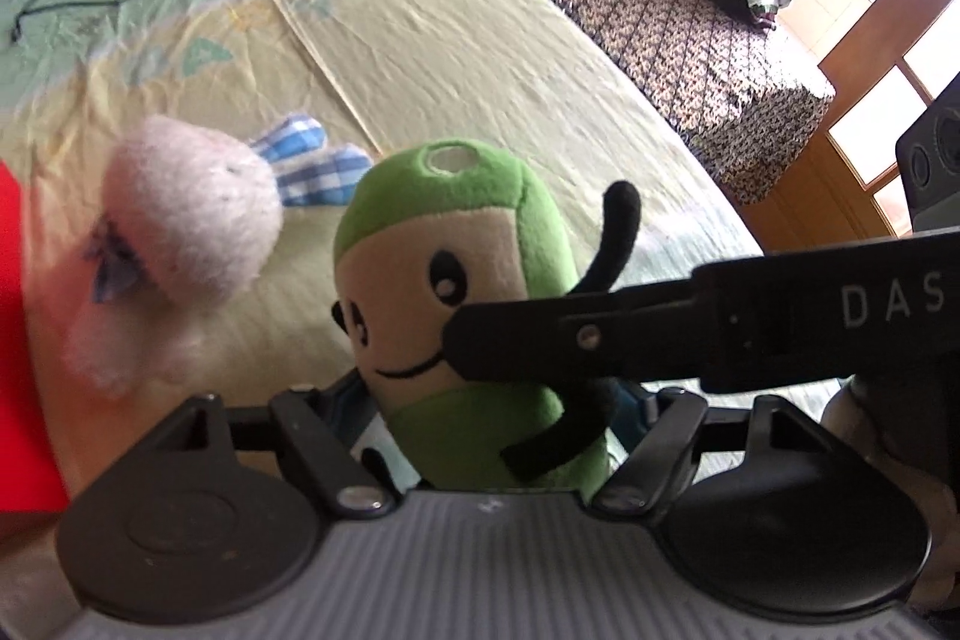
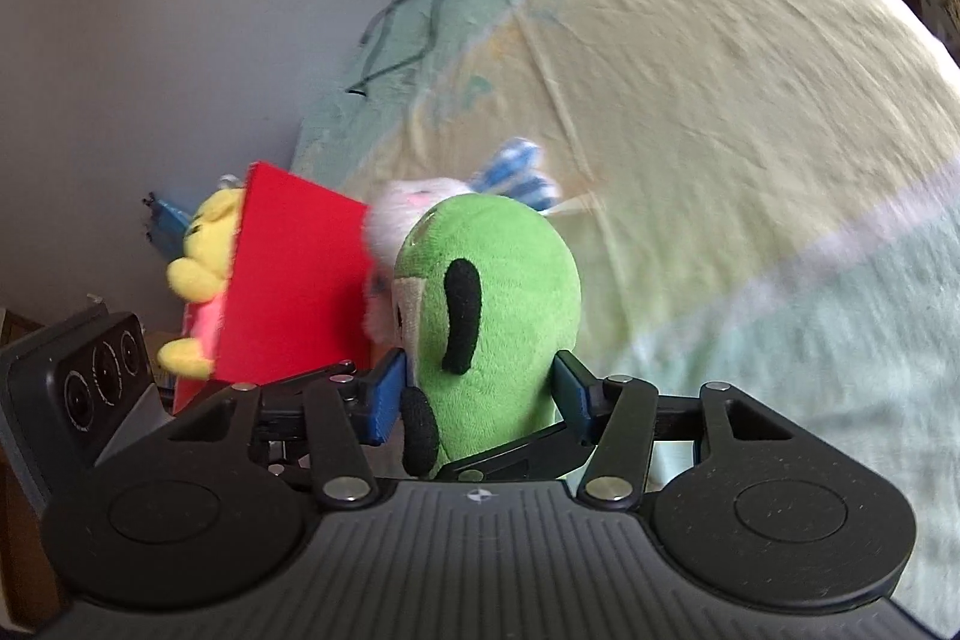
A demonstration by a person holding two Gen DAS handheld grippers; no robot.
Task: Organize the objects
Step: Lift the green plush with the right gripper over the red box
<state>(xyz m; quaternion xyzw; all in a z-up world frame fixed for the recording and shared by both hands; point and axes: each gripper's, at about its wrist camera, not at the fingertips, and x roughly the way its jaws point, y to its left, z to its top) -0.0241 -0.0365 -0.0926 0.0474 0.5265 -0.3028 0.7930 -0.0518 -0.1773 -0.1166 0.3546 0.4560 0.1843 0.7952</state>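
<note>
Right wrist | green plush toy [image 2: 498, 304] between right gripper [image 2: 483, 394] pads | gripped upright

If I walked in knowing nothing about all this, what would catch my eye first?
The smiling green plush toy standing front and centre on the bed, between the fingers of both handheld grippers. Just behind it lies a fluffy pink-white bunny with blue checked ears. Beside that sits a bright red box, a yellow plush peeking out behind it.
</note>
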